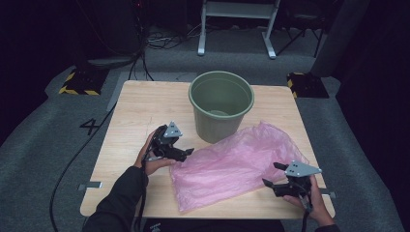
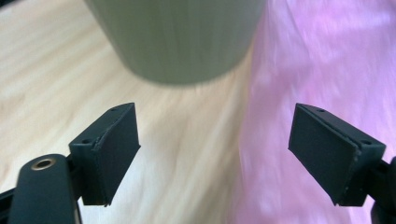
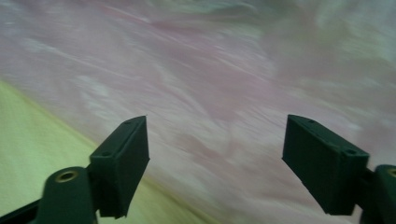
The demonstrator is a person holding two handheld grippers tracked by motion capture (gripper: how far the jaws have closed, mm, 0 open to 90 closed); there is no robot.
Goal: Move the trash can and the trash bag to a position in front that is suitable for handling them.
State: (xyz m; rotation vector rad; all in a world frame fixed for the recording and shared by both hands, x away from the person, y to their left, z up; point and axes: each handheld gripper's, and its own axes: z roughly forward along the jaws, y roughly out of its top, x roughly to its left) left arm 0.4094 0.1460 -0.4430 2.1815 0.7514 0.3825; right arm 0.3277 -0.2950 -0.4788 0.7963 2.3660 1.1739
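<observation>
Pink plastic bag lies flat on the worktop, its long axis running from the near-left corner up toward the far right, the far end resting against the foot of the green bucket. From the high view I see my left claw at the bag's left edge and my right claw at its near-right edge — both spread wide, gripping nothing. My left claw's own view adds what the overhead cannot: bare wood between the jaws, the bag's blurred edge under the right jaw, the bucket's wall just ahead. My right claw's view shows crinkled pink film right across — no pad pressing on it.
</observation>
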